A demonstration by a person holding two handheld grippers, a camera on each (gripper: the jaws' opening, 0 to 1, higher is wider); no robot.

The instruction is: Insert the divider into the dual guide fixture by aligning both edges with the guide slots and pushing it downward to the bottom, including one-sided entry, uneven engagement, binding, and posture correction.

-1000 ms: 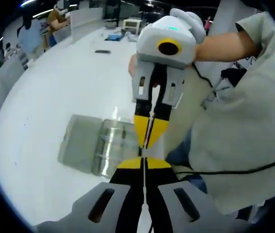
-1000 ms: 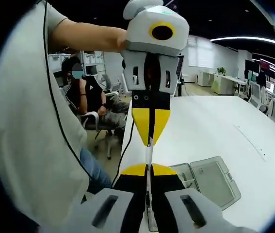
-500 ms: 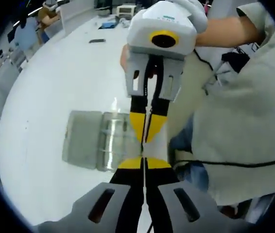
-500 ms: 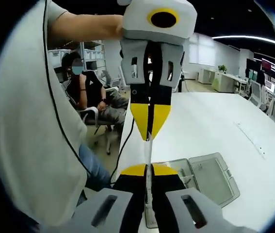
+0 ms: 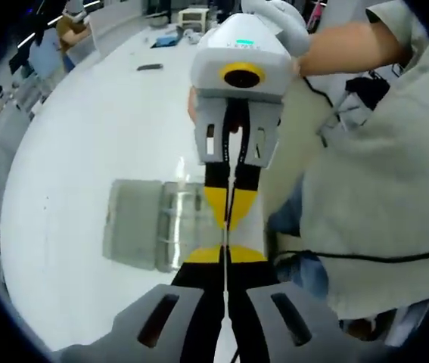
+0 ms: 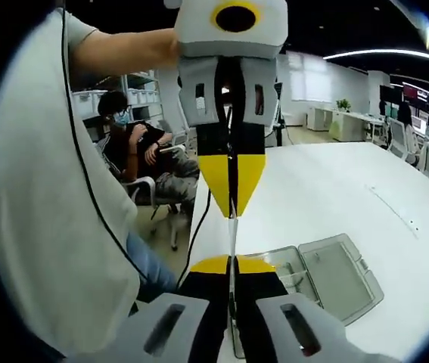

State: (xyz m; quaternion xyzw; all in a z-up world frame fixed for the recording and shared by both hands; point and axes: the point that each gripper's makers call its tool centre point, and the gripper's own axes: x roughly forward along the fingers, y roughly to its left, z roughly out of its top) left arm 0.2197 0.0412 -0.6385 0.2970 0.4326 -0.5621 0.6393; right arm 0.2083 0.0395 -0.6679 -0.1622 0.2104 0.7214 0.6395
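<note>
In the left gripper view, my left gripper [image 5: 226, 255] has its jaws pressed together on the thin, clear divider [image 5: 226, 240], which I see edge-on as a pale line running straight up from my tips. The right gripper [image 5: 230, 224] comes down from the top of this view, tip to tip with mine, its yellow ends pinched on the far end of the same strip. So the divider's long axis runs between the two grippers, and each holds one end. The dual guide fixture [image 5: 160, 224], a clear case lying open on the white table [image 5: 85, 136], sits beyond and to the left of the strip, apart from it; the divider is in the air, not yet in any slot.

In the right gripper view, the right gripper [image 6: 231, 266] is clamped on the divider [image 6: 231, 240], and the left gripper [image 6: 232, 210] meets it from above. Here the fixture [image 6: 327, 272] lies to the right of the strip, on the table [image 6: 350, 197].

My judgement: both grippers are equally near the case, and the strip must travel sideways over it, then turn so both edges face the guide slots.
</note>
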